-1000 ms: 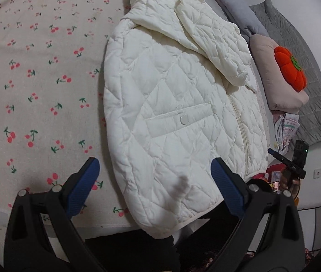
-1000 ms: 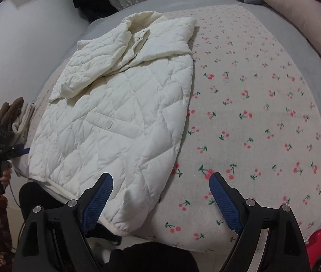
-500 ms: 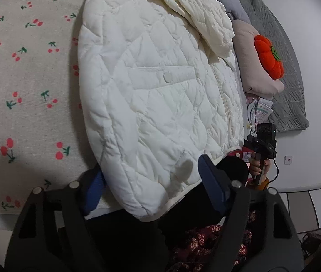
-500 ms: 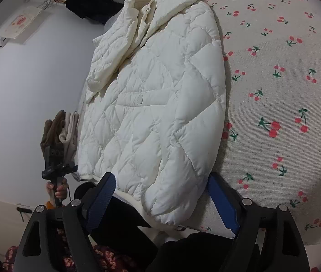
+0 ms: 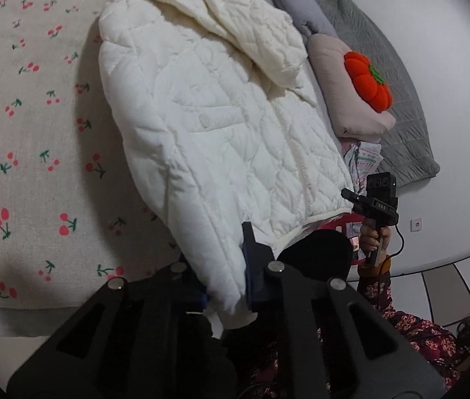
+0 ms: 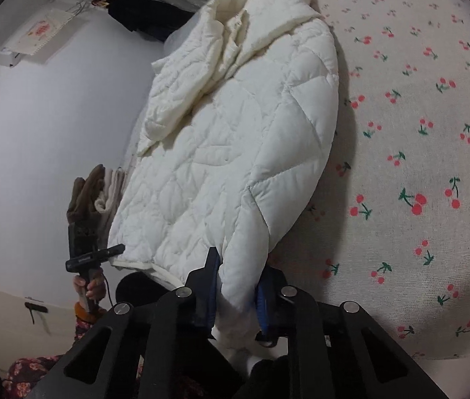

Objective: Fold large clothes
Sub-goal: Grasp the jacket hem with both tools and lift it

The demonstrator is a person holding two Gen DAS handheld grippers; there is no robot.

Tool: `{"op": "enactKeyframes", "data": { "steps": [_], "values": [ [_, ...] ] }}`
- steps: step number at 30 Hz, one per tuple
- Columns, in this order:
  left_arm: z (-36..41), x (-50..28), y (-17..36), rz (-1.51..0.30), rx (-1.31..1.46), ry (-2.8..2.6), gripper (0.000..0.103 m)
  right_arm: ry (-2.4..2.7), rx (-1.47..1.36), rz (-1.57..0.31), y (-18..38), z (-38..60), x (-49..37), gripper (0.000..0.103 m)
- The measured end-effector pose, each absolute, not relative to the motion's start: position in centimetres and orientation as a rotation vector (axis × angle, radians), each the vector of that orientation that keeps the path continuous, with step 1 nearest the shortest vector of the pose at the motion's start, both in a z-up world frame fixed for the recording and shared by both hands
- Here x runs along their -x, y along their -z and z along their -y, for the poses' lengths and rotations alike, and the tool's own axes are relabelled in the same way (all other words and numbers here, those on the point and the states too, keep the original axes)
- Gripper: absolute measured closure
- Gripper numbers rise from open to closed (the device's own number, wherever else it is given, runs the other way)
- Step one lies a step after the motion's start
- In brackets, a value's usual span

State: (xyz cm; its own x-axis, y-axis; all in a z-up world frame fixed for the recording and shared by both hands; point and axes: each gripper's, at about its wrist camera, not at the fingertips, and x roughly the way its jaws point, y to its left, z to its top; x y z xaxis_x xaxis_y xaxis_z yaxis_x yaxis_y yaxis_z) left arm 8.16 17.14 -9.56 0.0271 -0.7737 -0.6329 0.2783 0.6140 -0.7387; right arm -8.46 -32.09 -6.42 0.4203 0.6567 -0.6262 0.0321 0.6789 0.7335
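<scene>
One quilted white jacket (image 5: 221, 126), puffy and laid flat along the edge of the bed (image 5: 29, 139) on its cherry-print sheet, collar far from me, hem hanging toward me over the bed's edge, one sleeve (image 5: 255, 33) folded across the chest. Two tongs on it: my left gripper (image 5: 226, 279) is closing on one bottom corner of the hem, the padded fabric pinched between its blue pads; my right gripper (image 6: 238, 286) is closing likewise on the other bottom corner, fabric bunched between its fingers. Handling, as I judge it: light for its bulk, soft and springy, with a smooth shell that could slide out of a shallow pinch, so the filling needs squeezing down before I lift. Nothing fragile about it, though a pocket snap (image 5: 205, 120) sits mid-front. Best holds are these hem corners, where the bound edge gives the pads something firmer to bite. A floppy body will sag between my two grips, so both corners should travel together. Nearby: a beige pillow (image 5: 351, 99) with an orange pumpkin cushion (image 5: 368, 81) beside the jacket.
</scene>
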Motion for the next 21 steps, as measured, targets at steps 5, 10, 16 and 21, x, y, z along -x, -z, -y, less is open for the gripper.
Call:
{"op": "enactKeyframes", "data": {
  "steps": [5,10,16,21],
  "values": [
    [-17.5,-8.8,7.6,-1.204,0.563,0.921,0.089,-0.497,-0.746,-0.933,2.9,32.1,8.0,0.088],
    [-18.3,-10.4,5.0,-1.032,0.690,1.023,0.090,-0.553,-0.762,-0.816,0.0,32.0,6.5,0.089],
    [-19.3,-14.7,2.4,-0.862,0.831,1.082,0.090,-0.583,-0.840,-0.653,-2.9,34.0,3.2,0.089],
    [-17.2,-20.7,-0.8,-0.764,0.863,1.105,0.090,-0.576,-0.906,-0.569,-5.0,35.9,-2.7,0.089]
  ]
}}
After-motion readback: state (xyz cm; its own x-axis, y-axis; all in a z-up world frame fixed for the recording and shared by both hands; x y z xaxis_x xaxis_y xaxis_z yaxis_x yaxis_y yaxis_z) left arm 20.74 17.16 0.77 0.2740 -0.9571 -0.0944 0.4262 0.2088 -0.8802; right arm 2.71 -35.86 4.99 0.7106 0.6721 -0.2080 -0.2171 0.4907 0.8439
